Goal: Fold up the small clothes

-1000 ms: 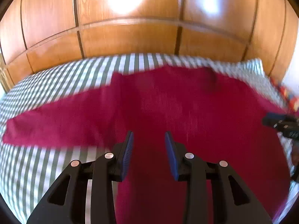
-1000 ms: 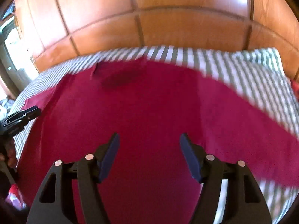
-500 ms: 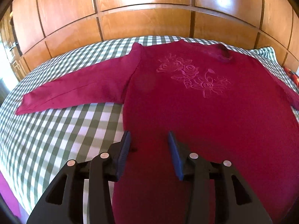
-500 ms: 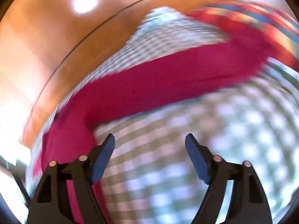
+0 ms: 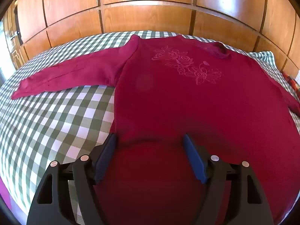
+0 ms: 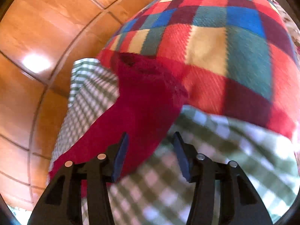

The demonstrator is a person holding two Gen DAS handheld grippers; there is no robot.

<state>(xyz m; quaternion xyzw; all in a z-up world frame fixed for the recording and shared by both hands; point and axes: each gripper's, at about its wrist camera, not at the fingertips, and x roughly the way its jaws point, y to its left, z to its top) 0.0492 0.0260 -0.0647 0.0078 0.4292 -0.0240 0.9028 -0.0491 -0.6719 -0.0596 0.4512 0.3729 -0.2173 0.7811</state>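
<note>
One crimson long-sleeved knit top (image 5: pixel 178 97): soft, light, limp. Left tongs (image 5: pixel 150 140) opening over hem, nothing gripped; right tongs (image 6: pixel 150 138) closing astride sleeve (image 6: pixel 135 116), the next hold.

Red sweater (image 5: pixel 187 103) lower hem hidden behind the gripper body at bottom of frame, right sleeve cut off at right edge, checked cloth (image 6: pixel 168 187) motion-blurred in the right wrist view

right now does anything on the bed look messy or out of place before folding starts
Mostly tidy: the red sweater lies flat on the checked cloth, one sleeve straight. The other sleeve runs off the cloth, its cuff on the multicoloured plaid blanket. The right gripper is closing near it.
</note>
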